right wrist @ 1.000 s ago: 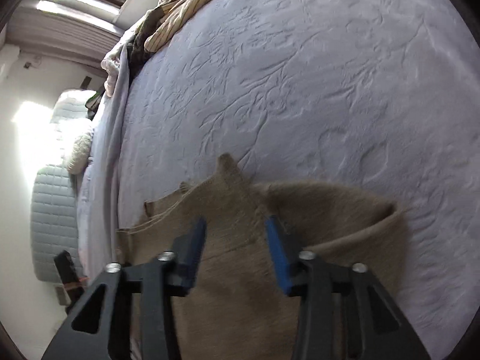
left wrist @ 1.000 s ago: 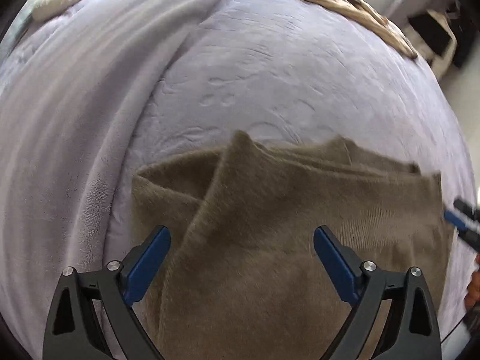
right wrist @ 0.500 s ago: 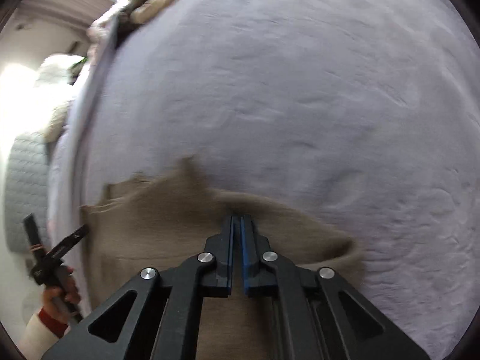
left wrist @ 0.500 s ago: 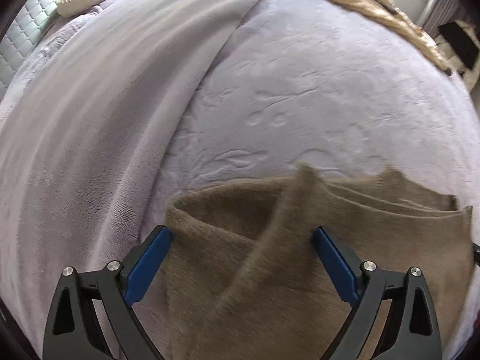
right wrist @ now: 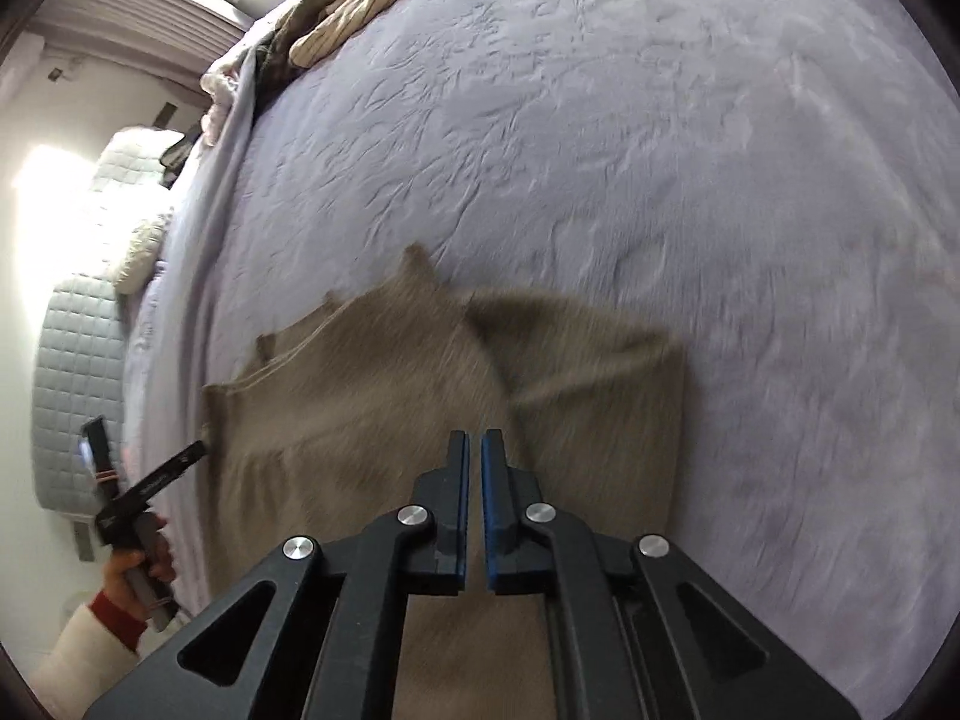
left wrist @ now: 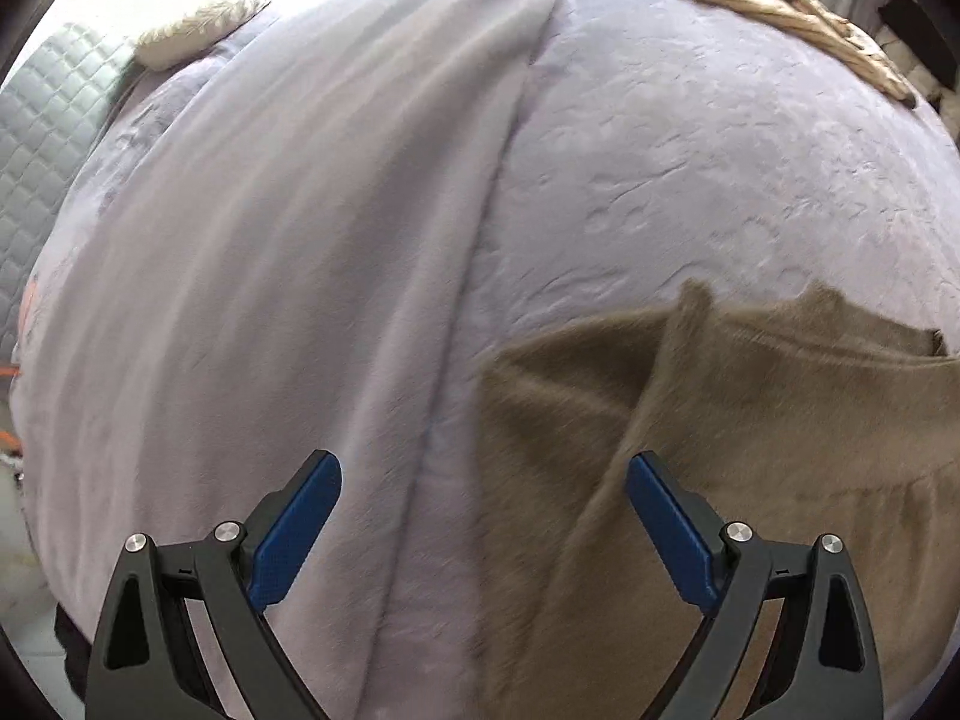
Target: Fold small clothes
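left gripper (left wrist: 483, 516) wide, empty | right gripper (right wrist: 474, 504) nearly closed; cannot tell if gripping | risk: tan garment (right wrist: 420, 372) fold slips open on plush bedspread (right wrist: 660, 150)

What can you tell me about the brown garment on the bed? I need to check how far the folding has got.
The brown garment looks like a soft, fuzzy knit, tan-brown all over. It lies flat on the lavender bedspread, partly folded: one layer crosses diagonally over another, and small points stick out along its far edge. A gathered seam runs across its near part. The right tool, almost closed, hangs above its middle; contact cannot be judged. The open left tool straddles its left edge.
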A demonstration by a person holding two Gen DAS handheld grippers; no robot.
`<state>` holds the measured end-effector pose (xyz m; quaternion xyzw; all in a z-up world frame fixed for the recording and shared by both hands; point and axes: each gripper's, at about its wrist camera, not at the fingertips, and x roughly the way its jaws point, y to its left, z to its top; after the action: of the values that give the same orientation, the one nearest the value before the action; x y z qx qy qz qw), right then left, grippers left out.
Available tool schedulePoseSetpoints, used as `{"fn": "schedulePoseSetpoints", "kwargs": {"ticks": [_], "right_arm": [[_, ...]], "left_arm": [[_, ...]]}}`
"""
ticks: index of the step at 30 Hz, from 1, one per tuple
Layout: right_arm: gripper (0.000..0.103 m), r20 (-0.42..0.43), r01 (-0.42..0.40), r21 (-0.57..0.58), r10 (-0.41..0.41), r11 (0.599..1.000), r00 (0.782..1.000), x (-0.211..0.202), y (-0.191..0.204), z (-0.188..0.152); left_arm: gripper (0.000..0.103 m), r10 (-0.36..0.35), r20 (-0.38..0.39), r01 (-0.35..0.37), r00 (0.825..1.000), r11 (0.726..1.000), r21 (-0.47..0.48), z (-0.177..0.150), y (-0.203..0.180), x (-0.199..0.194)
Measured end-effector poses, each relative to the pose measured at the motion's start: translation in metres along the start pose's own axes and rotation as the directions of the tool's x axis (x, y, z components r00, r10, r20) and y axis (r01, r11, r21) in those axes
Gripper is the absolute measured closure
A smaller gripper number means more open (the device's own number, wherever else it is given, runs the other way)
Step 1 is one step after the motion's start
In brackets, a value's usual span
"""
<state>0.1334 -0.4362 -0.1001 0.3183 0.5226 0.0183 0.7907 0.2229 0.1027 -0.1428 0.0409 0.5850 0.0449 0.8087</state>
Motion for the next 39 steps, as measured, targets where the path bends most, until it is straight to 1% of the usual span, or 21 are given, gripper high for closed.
{"fn": "schedulePoseSetpoints", "kwargs": {"ticks": [3, 4, 5, 6, 7, 9, 11, 15, 18, 19, 21, 26, 27, 30, 34, 36, 39], "right_arm": [[0.095, -0.013, -0.045, 0.024, 0.045, 0.999, 0.999, -0.003, 0.007, -0.026], [0.086, -0.02, -0.055, 0.027, 0.056, 0.998, 0.998, -0.003, 0.011, -0.031], [0.064, -0.026, -0.057, 0.029, 0.058, 0.998, 0.998, -0.001, 0.016, -0.037], [0.05, -0.034, -0.057, 0.031, 0.058, 0.998, 0.998, -0.001, 0.018, -0.046], [0.033, -0.04, -0.063, 0.035, 0.064, 0.997, 0.997, 0.001, 0.02, -0.053], [0.032, -0.061, -0.09, 0.053, 0.093, 0.995, 0.994, 0.003, 0.022, -0.071], [0.032, -0.08, -0.099, 0.075, 0.105, 0.992, 0.991, 0.007, 0.021, -0.083], [0.032, -0.099, -0.119, 0.122, 0.131, 0.985, 0.986, 0.014, 0.023, -0.106], [0.024, -0.112, -0.141, 0.119, 0.155, 0.983, 0.982, 0.018, 0.03, -0.124], [0.023, -0.118, -0.145, 0.112, 0.158, 0.983, 0.98, 0.02, 0.034, -0.13], [0.023, -0.137, -0.14, 0.1, 0.153, 0.985, 0.979, 0.027, 0.042, -0.139], [0.023, -0.16, -0.128, 0.088, 0.141, 0.988, 0.977, 0.037, 0.061, -0.153], [0.023, -0.161, -0.127, 0.087, 0.14, 0.988, 0.977, 0.04, 0.066, -0.155], [0.021, -0.166, -0.118, 0.086, 0.131, 0.989, 0.977, 0.048, 0.077, -0.16], [0.02, -0.153, -0.101, 0.095, 0.115, 0.99, 0.981, 0.058, 0.092, -0.166], [0.02, -0.141, -0.096, 0.111, 0.111, 0.989, 0.984, 0.061, 0.099, -0.172], [0.019, -0.127, -0.109, 0.152, 0.129, 0.982, 0.983, 0.069, 0.111, -0.181]], "left_arm": [[0.006, -0.053, -0.014, 0.052, 0.999, 0.997, -0.048, -0.013, 0.012, -0.011], [0.006, -0.066, -0.018, 0.065, 0.998, 0.996, -0.053, -0.02, 0.013, -0.016], [0.006, -0.072, -0.024, 0.071, 0.997, 0.996, -0.051, -0.028, 0.013, -0.021], [0.006, -0.074, -0.031, 0.073, 0.997, 0.996, -0.047, -0.034, 0.012, -0.024], [0.006, -0.079, -0.039, 0.077, 0.996, 0.996, -0.045, -0.043, 0.011, -0.028], [0.006, -0.096, -0.055, 0.094, 0.994, 0.995, -0.044, -0.061, 0.008, -0.037], [0.006, -0.12, -0.084, 0.117, 0.989, 0.992, -0.038, -0.08, 0.003, -0.046], [0.006, -0.141, -0.121, 0.14, 0.983, 0.99, -0.022, -0.114, -0.009, -0.061], [0.006, -0.186, -0.148, 0.181, 0.971, 0.982, -0.044, -0.134, -0.012, -0.068], [0.006, -0.197, -0.161, 0.191, 0.967, 0.98, -0.052, -0.139, -0.012, -0.069], [0.006, -0.197, -0.164, 0.191, 0.967, 0.98, -0.05, -0.149, -0.013, -0.072], [0.005, -0.199, -0.121, 0.198, 0.972, 0.98, -0.021, -0.166, -0.01, -0.08], [0.0, -0.195, -0.116, 0.195, 0.974, 0.981, -0.01, -0.169, -0.007, -0.081], [0.0, -0.181, -0.104, 0.186, 0.978, 0.982, 0.043, -0.172, -0.002, -0.078], [0.0, -0.218, -0.137, 0.23, 0.966, 0.97, 0.082, -0.172, 0.005, -0.066], [0.0, -0.222, -0.157, 0.24, 0.962, 0.965, 0.109, -0.17, 0.007, -0.06], [0.0, -0.226, -0.18, 0.252, 0.957, 0.958, 0.135, -0.168, 0.013, -0.052]]}}
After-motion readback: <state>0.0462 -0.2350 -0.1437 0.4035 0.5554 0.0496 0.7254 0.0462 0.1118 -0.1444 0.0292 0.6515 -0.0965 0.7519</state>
